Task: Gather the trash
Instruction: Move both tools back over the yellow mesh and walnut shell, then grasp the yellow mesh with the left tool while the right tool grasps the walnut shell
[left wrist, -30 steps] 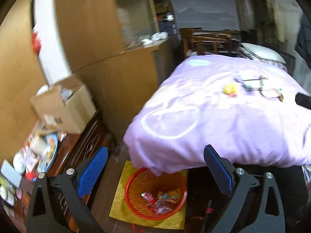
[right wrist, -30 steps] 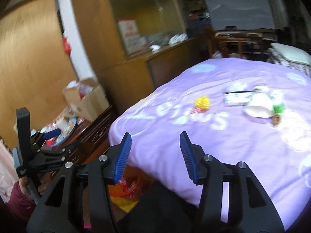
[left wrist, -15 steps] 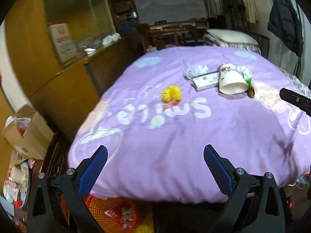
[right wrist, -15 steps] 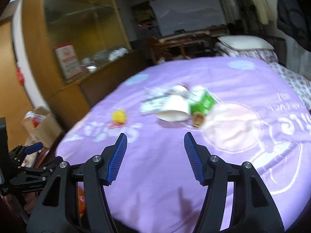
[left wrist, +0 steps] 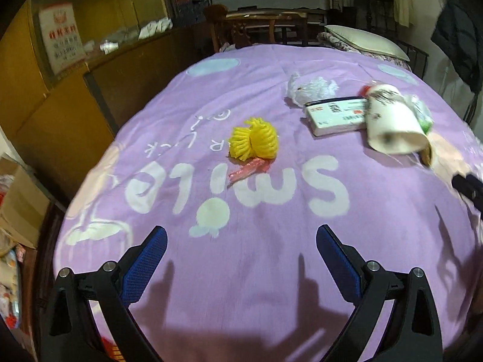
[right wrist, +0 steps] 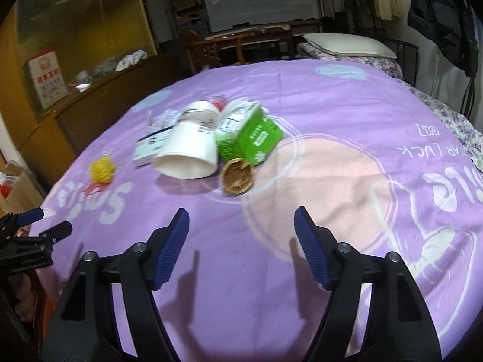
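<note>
Trash lies on a purple bedspread (left wrist: 241, 271). In the left wrist view a yellow foam net (left wrist: 253, 142) with a pink wrapper (left wrist: 249, 169) lies ahead of my left gripper (left wrist: 241, 241), which is open and empty. Farther right are a crumpled clear bag (left wrist: 311, 89), a flat white box (left wrist: 335, 115) and a tipped white paper cup (left wrist: 392, 120). In the right wrist view my right gripper (right wrist: 241, 226) holds nothing and its jaws are opening. Beyond it lie a brown nutshell (right wrist: 238, 179), the cup (right wrist: 188, 154) and a green carton (right wrist: 250, 138).
Wooden cabinets (left wrist: 99, 90) run along the left of the bed. A cardboard box (left wrist: 18, 199) stands on the low furniture at the far left. A pillow (right wrist: 347, 45) and a wooden chair (right wrist: 241, 42) are past the bed. A dark coat (right wrist: 440, 15) hangs at the right.
Both grippers swung from the bed's edge and the red floor basket up over the bedspread, closer to the trash. The right jaws have spread wider. The basket has left view.
</note>
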Tool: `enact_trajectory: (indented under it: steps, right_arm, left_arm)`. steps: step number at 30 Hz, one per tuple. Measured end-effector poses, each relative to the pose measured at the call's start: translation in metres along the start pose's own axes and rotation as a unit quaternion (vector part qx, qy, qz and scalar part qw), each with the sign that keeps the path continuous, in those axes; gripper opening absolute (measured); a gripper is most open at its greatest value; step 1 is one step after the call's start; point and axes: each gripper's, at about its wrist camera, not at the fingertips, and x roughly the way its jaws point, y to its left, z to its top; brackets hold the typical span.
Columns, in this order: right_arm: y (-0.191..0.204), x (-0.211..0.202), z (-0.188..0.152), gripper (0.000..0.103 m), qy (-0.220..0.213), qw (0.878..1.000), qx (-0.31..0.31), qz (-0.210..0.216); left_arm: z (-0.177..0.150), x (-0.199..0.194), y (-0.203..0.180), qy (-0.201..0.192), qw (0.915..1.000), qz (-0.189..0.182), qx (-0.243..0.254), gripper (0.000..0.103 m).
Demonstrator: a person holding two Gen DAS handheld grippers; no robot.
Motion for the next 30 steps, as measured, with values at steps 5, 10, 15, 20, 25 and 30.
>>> enact_trajectory:
  steps: [5,10,15,20,25,30]
  right_arm:
    - [-0.006,0.013,-0.001,0.072,0.019,0.999,0.019,0.021]
    - [-0.013,0.022,-0.001,0.073,0.037,0.998,0.039,0.037]
    - [-0.016,0.023,-0.003,0.074,0.039,0.997,0.049,0.047]
    - [-0.013,0.024,-0.003,0.078,0.043,0.997,0.047,0.050]
    - [-0.014,0.024,-0.002,0.078,0.040,0.997,0.049,0.051]
    - [-0.016,0.028,0.005,0.079,0.034,0.996,0.067,0.049]
  left_arm:
    - [0.028,0.027,0.014,0.008,0.9985,-0.033,-0.042,0.097]
    - [0.061,0.052,0.008,-0.001,0.9978,-0.041,-0.052,0.097]
    - [0.074,0.085,-0.005,-0.002,0.9988,-0.023,-0.042,0.097]
    - [0.075,0.105,0.000,0.022,0.9972,-0.045,-0.056,0.098]
    - [0.074,0.104,-0.003,0.020,0.9981,-0.031,-0.050,0.099]
    - [0.075,0.105,-0.001,0.020,0.9979,-0.033,-0.053,0.098]
